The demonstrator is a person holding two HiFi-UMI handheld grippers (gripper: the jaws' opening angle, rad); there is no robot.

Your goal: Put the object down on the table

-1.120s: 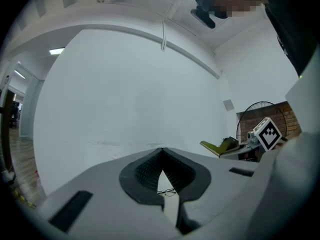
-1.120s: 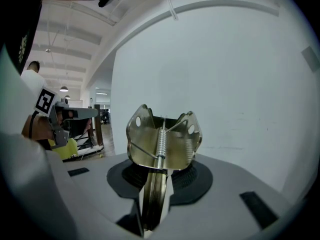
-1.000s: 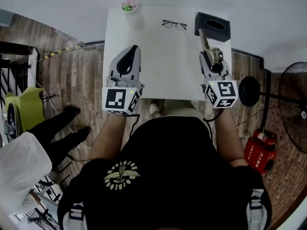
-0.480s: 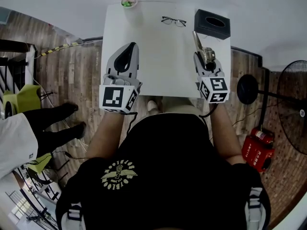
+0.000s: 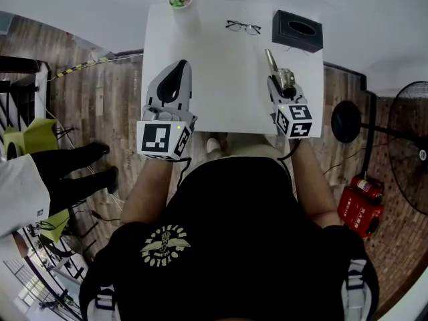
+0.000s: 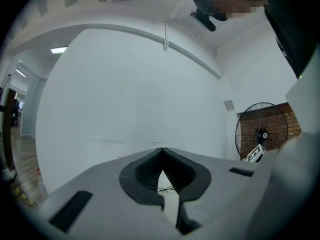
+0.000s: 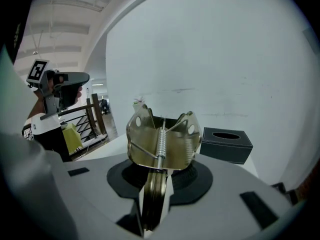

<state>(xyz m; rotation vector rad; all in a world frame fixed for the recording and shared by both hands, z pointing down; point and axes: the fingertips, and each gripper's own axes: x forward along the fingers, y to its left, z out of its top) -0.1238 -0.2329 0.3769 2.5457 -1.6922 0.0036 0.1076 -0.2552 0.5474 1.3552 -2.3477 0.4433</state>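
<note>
Since my right hand-held gripper (image 5: 279,84) is clamped on the metal spring clip (image 5: 271,60), the put-down is its job. The clip sticks out ahead of the jaws, long axis pointing toward the tissue box (image 5: 297,31), over the worktop (image 5: 227,72) near its right edge. The left hand-held gripper (image 5: 175,80) is closed and empty, well apart.

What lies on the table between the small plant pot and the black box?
Eyeglasses lie there on the white table, touching neither plant pot nor black box; the head view shows it.
</note>
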